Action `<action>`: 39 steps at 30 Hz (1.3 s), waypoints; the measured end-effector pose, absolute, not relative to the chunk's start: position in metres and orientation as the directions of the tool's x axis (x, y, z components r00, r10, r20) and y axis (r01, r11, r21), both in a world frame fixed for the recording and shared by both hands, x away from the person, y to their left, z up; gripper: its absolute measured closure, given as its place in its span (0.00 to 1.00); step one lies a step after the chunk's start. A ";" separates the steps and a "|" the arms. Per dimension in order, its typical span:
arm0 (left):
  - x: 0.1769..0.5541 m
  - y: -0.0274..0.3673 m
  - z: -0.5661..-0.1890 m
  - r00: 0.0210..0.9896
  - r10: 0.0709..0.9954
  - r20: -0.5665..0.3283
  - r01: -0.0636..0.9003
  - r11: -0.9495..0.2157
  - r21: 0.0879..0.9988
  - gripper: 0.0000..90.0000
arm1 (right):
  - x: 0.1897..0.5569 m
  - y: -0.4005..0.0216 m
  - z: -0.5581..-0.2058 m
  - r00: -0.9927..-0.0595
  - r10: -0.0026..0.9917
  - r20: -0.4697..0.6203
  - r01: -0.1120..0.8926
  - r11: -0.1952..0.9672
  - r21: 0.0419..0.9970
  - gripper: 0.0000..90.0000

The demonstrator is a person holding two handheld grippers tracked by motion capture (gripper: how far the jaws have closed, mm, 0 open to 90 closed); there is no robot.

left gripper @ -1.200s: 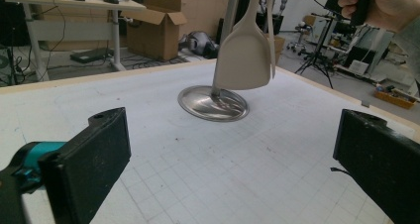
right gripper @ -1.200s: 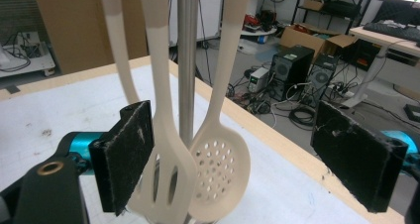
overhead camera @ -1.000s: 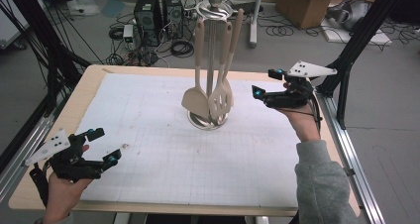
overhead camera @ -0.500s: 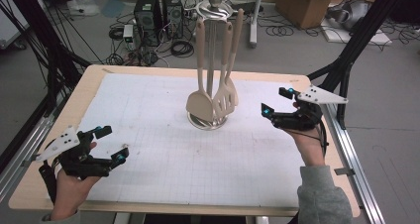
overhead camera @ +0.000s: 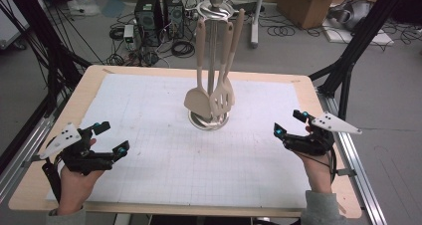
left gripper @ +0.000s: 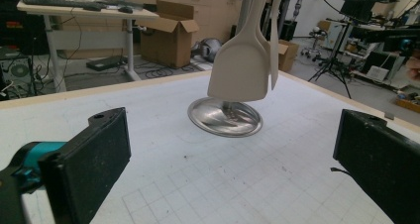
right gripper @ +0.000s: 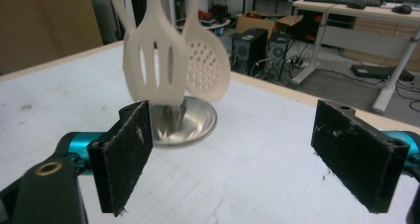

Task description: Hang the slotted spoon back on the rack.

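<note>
A metal utensil stand (overhead camera: 215,16) rises from a round steel base (overhead camera: 199,122) at the middle of the mat. Beige utensils hang from it: a solid spatula (overhead camera: 197,101) and a slotted spatula (overhead camera: 222,100). My left gripper (overhead camera: 110,137) hovers open near the front left corner, well apart from the stand. My right gripper (overhead camera: 288,123) is open at the right edge, also apart from it. The left gripper view has the solid spatula (left gripper: 240,65) over the base (left gripper: 225,117) ahead of the gripper (left gripper: 233,169). The right gripper (right gripper: 240,154) faces the slotted spatula (right gripper: 133,70) and a perforated spoon (right gripper: 208,65).
A white gridded mat (overhead camera: 164,160) covers the wooden table (overhead camera: 30,195). Black frame poles (overhead camera: 348,51) stand at both sides. Beyond the far edge, computers (overhead camera: 159,11), cables and cardboard boxes (overhead camera: 303,3) lie on the floor.
My right gripper has drawn back from beside the stand toward the near right edge of the table. My left gripper has shifted slightly. Both stay open.
</note>
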State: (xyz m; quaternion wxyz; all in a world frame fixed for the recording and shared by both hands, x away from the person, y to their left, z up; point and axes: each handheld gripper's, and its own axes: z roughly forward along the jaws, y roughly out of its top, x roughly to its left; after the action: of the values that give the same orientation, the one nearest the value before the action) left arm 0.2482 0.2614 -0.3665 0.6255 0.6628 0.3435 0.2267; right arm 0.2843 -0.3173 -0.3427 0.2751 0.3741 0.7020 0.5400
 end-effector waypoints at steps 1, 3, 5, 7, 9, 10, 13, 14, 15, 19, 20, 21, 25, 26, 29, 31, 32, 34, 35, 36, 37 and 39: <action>0.248 0.261 -0.367 0.660 0.740 -0.132 0.173 0.022 0.985 0.02 | 0.282 -0.317 -0.346 -0.568 0.823 0.012 0.227 0.142 0.963 0.17; 0.248 0.261 -0.367 0.660 0.740 -0.131 0.174 0.019 0.985 0.02 | 0.279 -0.316 -0.351 -0.569 0.822 0.012 0.234 0.148 0.961 0.17; 0.247 0.261 -0.367 0.660 0.740 -0.131 0.174 0.020 0.985 0.02 | 0.276 -0.315 -0.356 -0.563 0.826 -0.002 0.233 0.161 0.959 0.17; 0.248 0.260 -0.368 0.660 0.740 -0.129 0.175 0.016 0.984 0.02 | 0.272 -0.314 -0.359 -0.557 0.830 -0.013 0.228 0.169 0.959 0.17; 0.248 0.260 -0.369 0.659 0.742 -0.124 0.176 0.008 0.984 0.02 | 0.269 -0.315 -0.363 -0.549 0.835 -0.033 0.212 0.178 0.961 0.17; 0.248 0.260 -0.370 0.652 0.748 -0.123 0.177 0.007 0.984 0.02 | 0.267 -0.315 -0.364 -0.549 0.835 -0.040 0.206 0.182 0.961 0.17; 0.248 0.260 -0.371 0.635 0.766 -0.106 0.174 -0.008 0.985 0.02 | 0.262 -0.316 -0.370 -0.542 0.839 -0.040 0.201 0.175 0.964 0.17; 0.248 0.261 -0.371 0.637 0.763 -0.109 0.176 -0.007 0.984 0.02 | 0.261 -0.317 -0.372 -0.543 0.839 -0.033 0.203 0.169 0.964 0.17; 0.248 0.262 -0.371 0.636 0.764 -0.113 0.175 0.000 0.985 0.02 | 0.260 -0.318 -0.373 -0.541 0.840 -0.037 0.206 0.175 0.963 0.17; 0.248 0.263 -0.373 0.632 0.767 -0.114 0.179 -0.001 0.984 0.02 | 0.255 -0.324 -0.376 -0.529 0.848 -0.046 0.212 0.185 0.960 0.17; 0.247 0.263 -0.373 0.633 0.766 -0.112 0.177 -0.002 0.984 0.02 | 0.253 -0.325 -0.376 -0.525 0.850 -0.048 0.210 0.184 0.960 0.17; 0.247 0.263 -0.373 0.633 0.767 -0.110 0.177 -0.005 0.984 0.02 | 0.252 -0.326 -0.376 -0.523 0.851 -0.044 0.212 0.180 0.961 0.17; 0.248 0.263 -0.375 0.630 0.768 -0.112 0.185 -0.008 0.983 0.02 | 0.245 -0.330 -0.377 -0.513 0.857 -0.041 0.200 0.166 0.966 0.17; 0.248 0.262 -0.375 0.630 0.768 -0.112 0.184 -0.008 0.983 0.02 | 0.244 -0.331 -0.378 -0.513 0.858 -0.040 0.200 0.165 0.966 0.17; 0.248 0.263 -0.376 0.630 0.769 -0.112 0.186 -0.009 0.982 0.02 | 0.238 -0.332 -0.382 -0.505 0.863 -0.031 0.198 0.151 0.969 0.17; 0.249 0.262 -0.377 0.627 0.770 -0.112 0.186 -0.008 0.982 0.02 | 0.236 -0.333 -0.383 -0.507 0.861 -0.043 0.197 0.164 0.967 0.17; 0.249 0.262 -0.377 0.626 0.772 -0.107 0.186 -0.015 0.982 0.02 | 0.234 -0.334 -0.384 -0.506 0.862 -0.045 0.196 0.165 0.967 0.17; 0.249 0.261 -0.378 0.621 0.777 -0.106 0.185 -0.014 0.983 0.02 | 0.232 -0.338 -0.386 -0.498 0.866 -0.049 0.187 0.162 0.969 0.17; 0.249 0.260 -0.379 0.617 0.779 -0.109 0.187 -0.011 0.982 0.02 | 0.231 -0.340 -0.387 -0.490 0.871 -0.035 0.194 0.148 0.970 0.17; 0.249 0.259 -0.379 0.617 0.780 -0.106 0.185 -0.014 0.983 0.02 | 0.231 -0.342 -0.388 -0.480 0.877 -0.022 0.196 0.132 0.972 0.17; 0.249 0.258 -0.379 0.617 0.780 -0.106 0.185 -0.013 0.983 0.02 | 0.231 -0.344 -0.389 -0.472 0.881 -0.012 0.189 0.115 0.975 0.17; 0.249 0.256 -0.378 0.624 0.774 -0.104 0.184 -0.016 0.983 0.02 | 0.231 -0.345 -0.389 -0.466 0.885 0.005 0.188 0.093 0.978 0.17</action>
State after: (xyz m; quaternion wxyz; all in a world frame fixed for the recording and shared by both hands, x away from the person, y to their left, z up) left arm 0.2489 0.2561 -0.3785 0.6034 0.6693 0.3579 0.2446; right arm 0.2311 -0.3446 -0.3893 0.3234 0.4033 0.6649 0.5391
